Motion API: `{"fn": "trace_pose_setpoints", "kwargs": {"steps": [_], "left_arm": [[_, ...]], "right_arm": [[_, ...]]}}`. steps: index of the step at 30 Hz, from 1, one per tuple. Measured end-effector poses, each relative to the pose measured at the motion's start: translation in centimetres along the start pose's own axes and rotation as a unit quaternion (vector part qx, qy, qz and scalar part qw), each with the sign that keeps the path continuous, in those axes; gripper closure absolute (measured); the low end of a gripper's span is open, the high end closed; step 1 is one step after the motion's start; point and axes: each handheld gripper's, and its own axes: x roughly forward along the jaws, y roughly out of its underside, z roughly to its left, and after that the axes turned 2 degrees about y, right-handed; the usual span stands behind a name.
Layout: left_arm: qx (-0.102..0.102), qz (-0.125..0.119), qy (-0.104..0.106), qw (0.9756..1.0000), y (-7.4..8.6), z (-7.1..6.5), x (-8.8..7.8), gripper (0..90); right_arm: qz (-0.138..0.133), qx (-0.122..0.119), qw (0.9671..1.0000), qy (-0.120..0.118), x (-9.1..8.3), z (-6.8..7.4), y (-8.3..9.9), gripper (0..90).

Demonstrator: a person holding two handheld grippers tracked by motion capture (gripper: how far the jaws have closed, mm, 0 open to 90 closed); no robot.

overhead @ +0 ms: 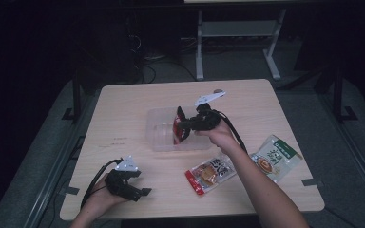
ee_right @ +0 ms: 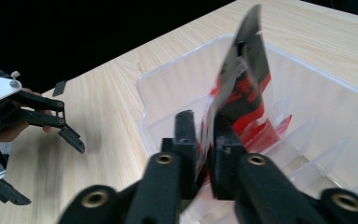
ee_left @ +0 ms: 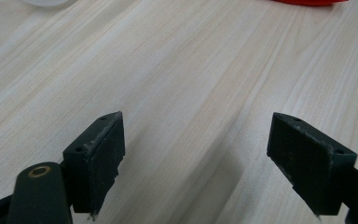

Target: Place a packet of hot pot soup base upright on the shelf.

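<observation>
right tongs (ee_right: 205, 140) pinch red snack packet (ee_right: 242, 84) edge over clear divided bin (ee_right: 307, 88): light, floppy, slick film; left tongs (ee_left: 196, 163) released above surface (ee_left: 191, 70)

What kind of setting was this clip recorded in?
Probably a lab or recording room, not a home: one pale wooden table on grey flooring, dark surroundings, a metal frame stand behind, and cables on the floor.

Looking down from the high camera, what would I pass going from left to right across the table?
Left tool → clear plastic bin → red snack packet held by the right tool → red-edged snack packet lying flat → green-and-white snack packet.
</observation>
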Motion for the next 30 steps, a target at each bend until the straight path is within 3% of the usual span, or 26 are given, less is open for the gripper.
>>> {"fn": "trace_pose_setpoints", "kwargs": {"steps": [11,17,21,30], "left_arm": [[-0.003,0.003,-0.001,1.0000,0.0,0.0,0.0,18.8],[0.001,0.006,-0.001,1.0000,0.0,0.0,0.0,18.8],[0.004,0.006,0.001,1.0000,-0.1,0.0,-0.1,18.7],[-0.012,-0.009,0.012,0.9998,-0.3,0.2,-0.4,18.6]], "right_arm": [[-0.004,0.002,1.0000,-0.002,-0.4,0.3,0.0,64.0],[-0.012,0.018,0.9998,0.000,-1.3,0.4,-0.1,45.4],[-0.007,0.014,0.9998,0.010,-1.9,0.8,0.1,33.1],[-0.017,0.005,0.9994,0.029,-4.1,1.7,1.3,28.3]]}}
